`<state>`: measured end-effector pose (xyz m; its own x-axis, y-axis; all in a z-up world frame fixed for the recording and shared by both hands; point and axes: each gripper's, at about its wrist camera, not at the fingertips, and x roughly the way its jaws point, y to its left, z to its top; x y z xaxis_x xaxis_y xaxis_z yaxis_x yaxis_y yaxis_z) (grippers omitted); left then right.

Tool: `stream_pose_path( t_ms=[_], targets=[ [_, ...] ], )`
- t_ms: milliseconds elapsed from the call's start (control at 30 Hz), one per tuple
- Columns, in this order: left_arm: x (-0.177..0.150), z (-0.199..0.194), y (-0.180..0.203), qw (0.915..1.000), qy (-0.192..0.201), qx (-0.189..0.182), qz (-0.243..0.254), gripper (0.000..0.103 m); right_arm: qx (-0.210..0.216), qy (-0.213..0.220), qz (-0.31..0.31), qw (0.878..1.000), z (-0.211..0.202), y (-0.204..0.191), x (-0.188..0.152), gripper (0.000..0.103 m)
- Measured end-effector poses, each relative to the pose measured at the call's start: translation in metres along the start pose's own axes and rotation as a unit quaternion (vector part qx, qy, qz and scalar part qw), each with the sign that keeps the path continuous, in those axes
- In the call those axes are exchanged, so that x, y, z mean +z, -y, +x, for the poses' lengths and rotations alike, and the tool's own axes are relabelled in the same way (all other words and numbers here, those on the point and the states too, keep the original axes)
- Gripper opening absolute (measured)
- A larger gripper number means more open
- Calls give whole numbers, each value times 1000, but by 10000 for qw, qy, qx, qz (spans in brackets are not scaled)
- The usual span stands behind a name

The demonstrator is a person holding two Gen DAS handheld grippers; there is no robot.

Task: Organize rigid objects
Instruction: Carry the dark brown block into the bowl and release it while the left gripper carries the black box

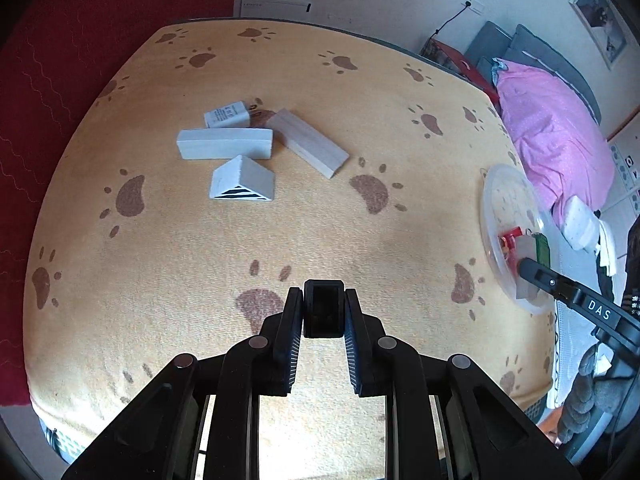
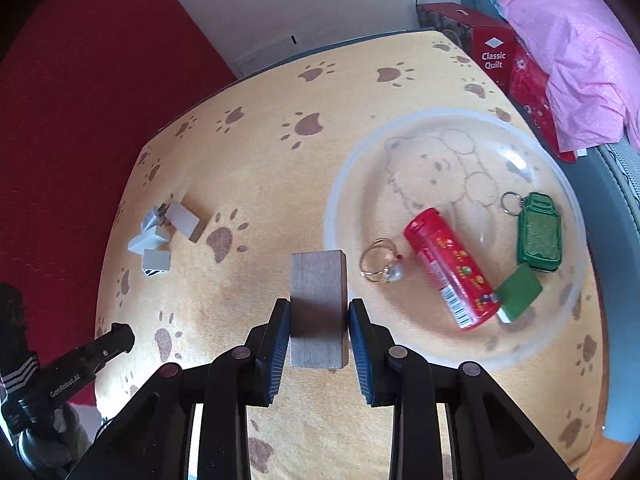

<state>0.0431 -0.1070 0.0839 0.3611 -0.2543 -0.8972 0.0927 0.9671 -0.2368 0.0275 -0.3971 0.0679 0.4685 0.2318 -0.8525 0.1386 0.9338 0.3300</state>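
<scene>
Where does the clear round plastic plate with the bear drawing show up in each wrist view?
Left wrist: the clear round plastic plate sits at the right edge, seen edge-on.
Right wrist: it fills the right half, holding the red tube.
Shared landmark: the cluster of white blocks on the paw-print cloth.

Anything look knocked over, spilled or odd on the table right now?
Nothing spilled or broken. The leftover blocks lie in a loose jumble at the far left with a white charger, while the clear plate holds the sorted items.
</scene>
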Motion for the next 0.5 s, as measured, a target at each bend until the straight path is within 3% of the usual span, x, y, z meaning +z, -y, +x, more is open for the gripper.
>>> stream_pose_path(
  t_ms=[500],
  targets=[
    [-9,4,34,10000,33,12,-4,20,-252,46,-136,9996,4,38,8,32]
  ],
)
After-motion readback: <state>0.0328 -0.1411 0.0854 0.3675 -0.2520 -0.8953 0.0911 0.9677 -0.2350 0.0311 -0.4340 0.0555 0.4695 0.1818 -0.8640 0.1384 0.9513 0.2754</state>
